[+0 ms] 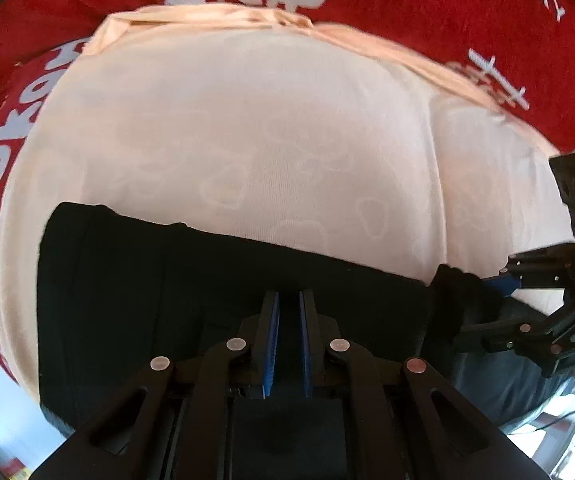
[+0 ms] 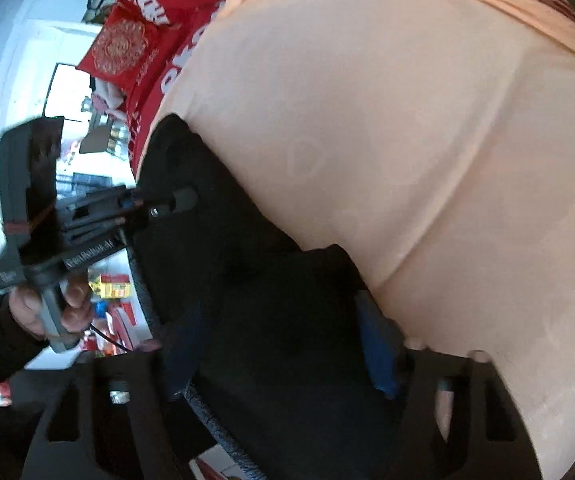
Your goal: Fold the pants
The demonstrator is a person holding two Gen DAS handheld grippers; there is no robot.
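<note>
Left wrist view shows the left gripper (image 1: 287, 304) with its blue pads nearly together, pinching the black pants (image 1: 135, 280) between them. These pants lie on a pale peach sheet (image 1: 247, 128), which covers a red cloth (image 1: 427, 8) with white letters. On the right, the right gripper (image 1: 499, 280) grasps a bunched edge of the same pants; in right wrist view its fingers (image 2: 379, 344) hold dark fabric between them
</note>
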